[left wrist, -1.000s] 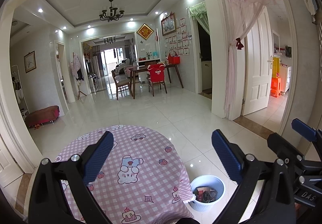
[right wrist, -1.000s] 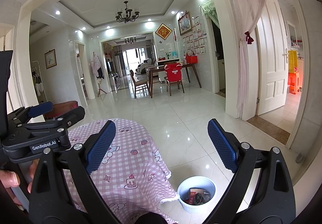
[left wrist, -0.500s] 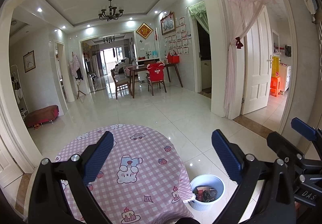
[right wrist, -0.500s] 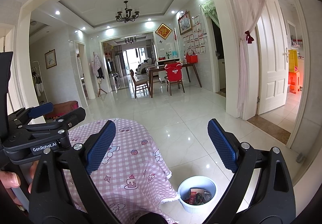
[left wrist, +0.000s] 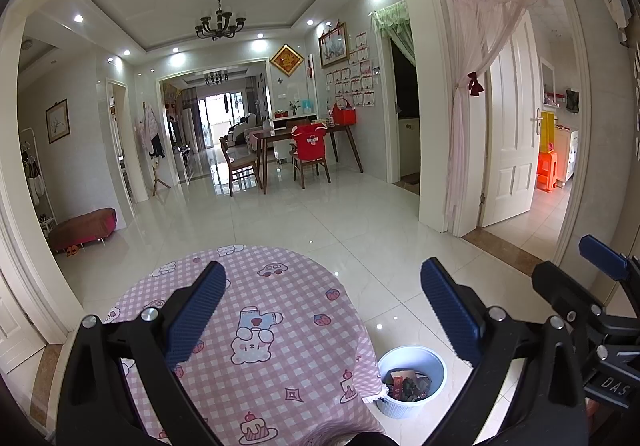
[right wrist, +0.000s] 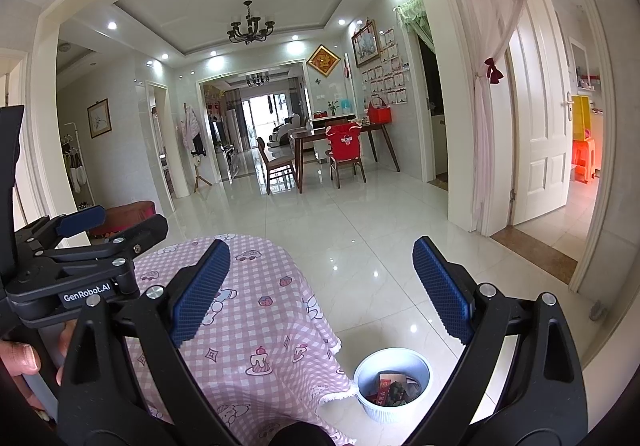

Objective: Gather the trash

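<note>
Left gripper [left wrist: 322,308] and right gripper [right wrist: 320,286] held above the bench [left wrist: 276,298], jaws spread wide, gripping nothing. Pale blue bin [left wrist: 412,362] standing on the tiled floor [left wrist: 340,221] just beside the pink checked cloth's hanging edge, trash [left wrist: 406,384] inside.

both grippers are just hanging in the air side by side, pointing forward and tilted down a bit. the left black two-finger gripper with blue textured pads [left wrist: 320,310] has its jaws spread wide, nothing between them. same for the right black two-finger gripper with blue ribbed pads [right wrist: 322,288], wide apart and empty. in the right wrist view the left one sits close on the left, and you can see the person's bare hand [right wrist: 24,362] wrapped round its handle, fingers curled.
</note>
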Available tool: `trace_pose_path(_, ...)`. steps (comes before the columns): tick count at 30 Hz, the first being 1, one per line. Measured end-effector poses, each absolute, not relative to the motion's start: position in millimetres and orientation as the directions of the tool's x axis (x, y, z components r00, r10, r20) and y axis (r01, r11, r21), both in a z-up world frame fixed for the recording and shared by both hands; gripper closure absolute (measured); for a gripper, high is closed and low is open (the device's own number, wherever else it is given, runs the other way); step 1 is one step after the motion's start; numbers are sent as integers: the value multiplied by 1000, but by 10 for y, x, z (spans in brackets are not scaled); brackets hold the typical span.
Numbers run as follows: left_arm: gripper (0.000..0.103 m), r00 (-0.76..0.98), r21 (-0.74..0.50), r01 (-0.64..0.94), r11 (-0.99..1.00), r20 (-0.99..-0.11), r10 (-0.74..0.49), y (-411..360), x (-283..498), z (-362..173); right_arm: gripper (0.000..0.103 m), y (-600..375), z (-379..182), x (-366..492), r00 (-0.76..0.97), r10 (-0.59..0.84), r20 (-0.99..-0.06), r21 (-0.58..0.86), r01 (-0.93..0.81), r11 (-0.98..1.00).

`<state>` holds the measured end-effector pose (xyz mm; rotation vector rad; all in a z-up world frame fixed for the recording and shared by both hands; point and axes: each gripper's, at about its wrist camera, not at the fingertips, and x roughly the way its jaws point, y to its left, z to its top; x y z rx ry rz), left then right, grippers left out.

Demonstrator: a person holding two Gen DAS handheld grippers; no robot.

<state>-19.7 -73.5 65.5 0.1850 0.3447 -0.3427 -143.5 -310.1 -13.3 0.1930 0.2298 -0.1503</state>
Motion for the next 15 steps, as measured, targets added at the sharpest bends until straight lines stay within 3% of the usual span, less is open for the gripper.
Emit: trace_pose_path(15, 7, 882, 124, 367, 922, -362, -302, -759, -176, 601, 12, -3097, -192, -1447, 962, -130, -242, 178, 176, 968)
